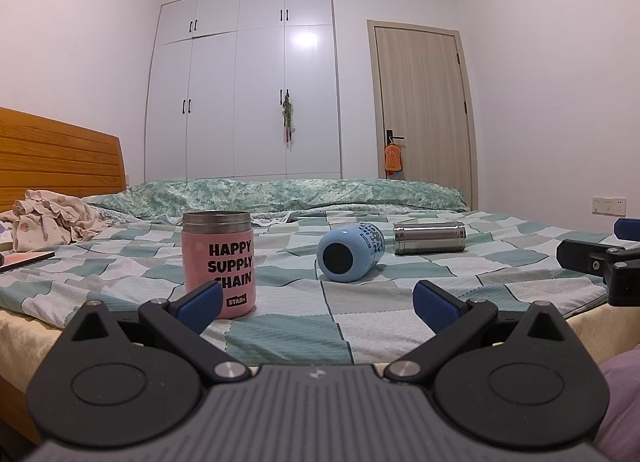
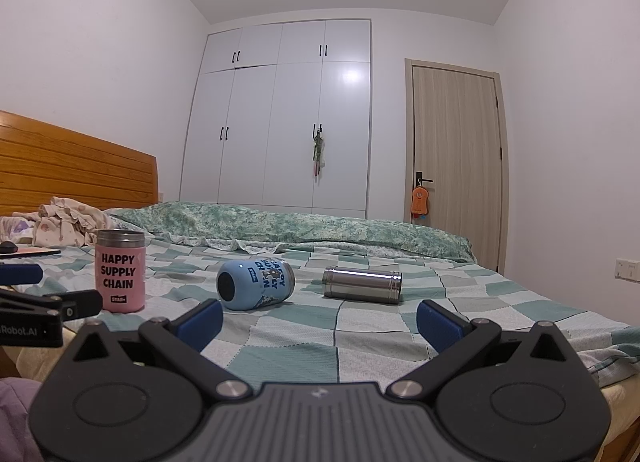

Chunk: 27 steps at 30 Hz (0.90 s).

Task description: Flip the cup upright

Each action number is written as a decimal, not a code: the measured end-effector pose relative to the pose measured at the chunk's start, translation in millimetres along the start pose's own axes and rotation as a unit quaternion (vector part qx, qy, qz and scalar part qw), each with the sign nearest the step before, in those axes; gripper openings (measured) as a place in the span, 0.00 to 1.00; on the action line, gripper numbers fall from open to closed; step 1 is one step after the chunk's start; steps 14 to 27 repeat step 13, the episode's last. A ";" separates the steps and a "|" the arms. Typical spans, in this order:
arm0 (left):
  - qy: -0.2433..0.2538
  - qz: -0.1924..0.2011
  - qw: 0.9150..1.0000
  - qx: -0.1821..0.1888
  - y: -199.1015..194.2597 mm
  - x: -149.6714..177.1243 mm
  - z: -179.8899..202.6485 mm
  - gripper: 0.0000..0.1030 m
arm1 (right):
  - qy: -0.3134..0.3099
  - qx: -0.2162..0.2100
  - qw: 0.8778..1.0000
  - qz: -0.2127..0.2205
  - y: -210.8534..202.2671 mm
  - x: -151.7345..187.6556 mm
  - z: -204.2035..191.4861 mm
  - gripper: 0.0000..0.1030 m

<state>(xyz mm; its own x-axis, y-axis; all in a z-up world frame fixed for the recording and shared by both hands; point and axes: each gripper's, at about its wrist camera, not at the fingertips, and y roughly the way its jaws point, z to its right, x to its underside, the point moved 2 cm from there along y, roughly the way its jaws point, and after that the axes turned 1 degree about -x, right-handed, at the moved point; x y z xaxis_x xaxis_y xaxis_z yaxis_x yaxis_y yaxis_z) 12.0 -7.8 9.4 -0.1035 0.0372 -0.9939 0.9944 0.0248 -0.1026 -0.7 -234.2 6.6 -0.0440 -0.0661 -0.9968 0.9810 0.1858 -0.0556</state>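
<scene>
A pink cup (image 1: 218, 262) marked HAPPY SUPPLY CHAIN stands upright on the checked bed sheet (image 1: 280, 334). A blue cup (image 1: 350, 252) lies on its side, base towards me. A steel cup (image 1: 429, 237) lies on its side behind it. My left gripper (image 1: 318, 304) is open and empty near the bed's front edge, its left pad just in front of the pink cup. My right gripper (image 2: 320, 322) is open and empty, short of the blue cup (image 2: 256, 284) and the steel cup (image 2: 362, 285). The pink cup (image 2: 120, 270) stands to its left.
A crumpled cloth (image 1: 52, 222) and a flat notebook (image 1: 24, 260) lie at the left by the wooden headboard (image 1: 60, 154). A folded green quilt (image 1: 280, 194) runs along the far side. A white wardrobe (image 1: 244, 82) and a door (image 1: 422, 102) stand behind.
</scene>
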 end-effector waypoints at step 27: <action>-0.002 0.003 1.000 0.003 -2.3 -0.7 -0.7 1.00 | -0.001 0.000 1.000 0.000 0.6 0.5 -0.3 1.00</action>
